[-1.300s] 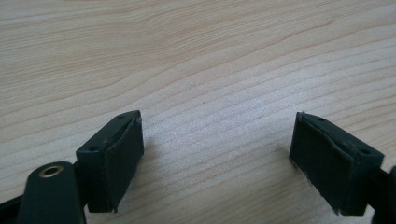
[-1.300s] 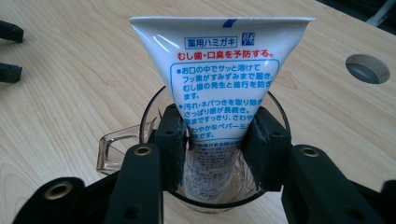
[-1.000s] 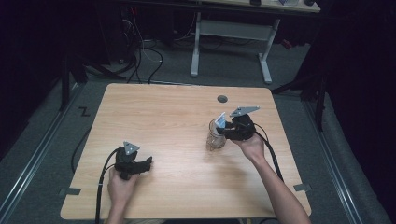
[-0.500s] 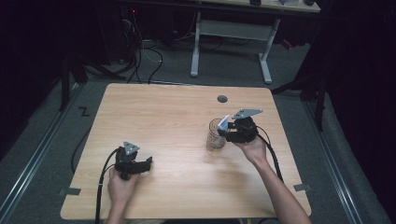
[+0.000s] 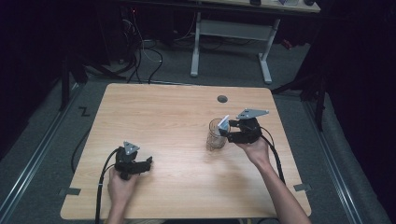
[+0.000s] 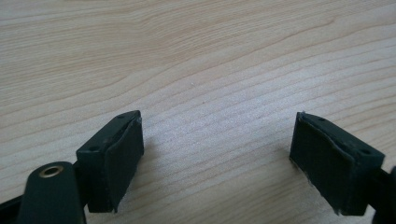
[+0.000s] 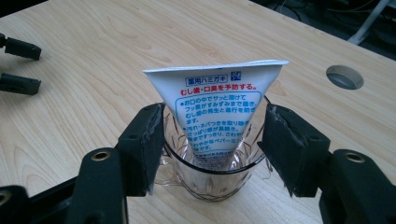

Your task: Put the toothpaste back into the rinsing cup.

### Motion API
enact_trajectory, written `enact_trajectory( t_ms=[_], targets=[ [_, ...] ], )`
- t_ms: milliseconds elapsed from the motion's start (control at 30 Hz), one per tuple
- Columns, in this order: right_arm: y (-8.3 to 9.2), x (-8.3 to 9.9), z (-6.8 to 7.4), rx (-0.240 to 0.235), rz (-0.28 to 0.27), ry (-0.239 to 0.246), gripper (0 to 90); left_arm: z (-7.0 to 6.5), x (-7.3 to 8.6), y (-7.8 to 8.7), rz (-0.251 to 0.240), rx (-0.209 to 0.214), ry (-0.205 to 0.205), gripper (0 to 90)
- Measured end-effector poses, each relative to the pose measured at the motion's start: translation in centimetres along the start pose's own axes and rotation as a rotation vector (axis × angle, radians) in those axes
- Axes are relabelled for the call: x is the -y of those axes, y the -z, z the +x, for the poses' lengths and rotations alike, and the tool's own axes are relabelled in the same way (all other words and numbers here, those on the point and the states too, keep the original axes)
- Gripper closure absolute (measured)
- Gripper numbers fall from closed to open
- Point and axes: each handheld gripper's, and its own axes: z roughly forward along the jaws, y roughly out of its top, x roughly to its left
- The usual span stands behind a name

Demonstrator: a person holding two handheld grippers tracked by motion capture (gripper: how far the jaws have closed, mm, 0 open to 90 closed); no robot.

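A clear glass cup (image 5: 215,139) (image 7: 210,182) stands right of the table's middle. A white toothpaste tube (image 5: 224,122) (image 7: 219,107) with blue and red print stands in it, flat end up. My right gripper (image 5: 229,132) (image 7: 215,140) is level with the cup's rim. Its jaws have just been opening and now stand open on either side of the tube and rim, pads clear of the tube. My left gripper (image 5: 147,163) (image 6: 217,158) rests near the front left of the wooden table (image 5: 163,116), open over bare wood.
A round cable hole (image 5: 222,99) (image 7: 344,77) lies in the tabletop behind the cup. Beyond the table stands a white desk frame (image 5: 229,30), with cables on the dark floor. The left gripper's jaws (image 7: 18,65) show far off in the right gripper view.
The right gripper's jaws have opened off the toothpaste tube, which now stands by itself in the cup. The right hand has shifted only slightly. The left hand has not moved.
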Motion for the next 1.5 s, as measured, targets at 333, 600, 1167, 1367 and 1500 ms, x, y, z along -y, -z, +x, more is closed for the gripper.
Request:
enact_trajectory(
  t_ms=[333,600,1167,1367,1500],
  targets=[
    [1.3,0.5,0.0,0.012,-0.035,-0.008,39.5,0.0,0.0,0.0,-0.001,0.0,0.0,17.5],
    [2.3,1.1,-0.4,0.018,-0.062,-0.033,40.4,0.0,0.0,0.0,-0.001,0.0,0.0,17.5],
    [4.2,2.7,-1.2,0.036,-0.095,-0.094,41.8,0.0,0.0,0.0,-0.001,-0.001,0.0,17.5],
    [4.8,3.1,-1.4,0.038,-0.11,-0.113,42.0,0.0,0.0,0.0,0.0,-0.001,0.0,17.5],
    [5.2,3.5,-1.5,0.037,-0.121,-0.125,42.4,0.0,0.0,0.0,-0.001,-0.002,0.001,17.5]
  ],
)
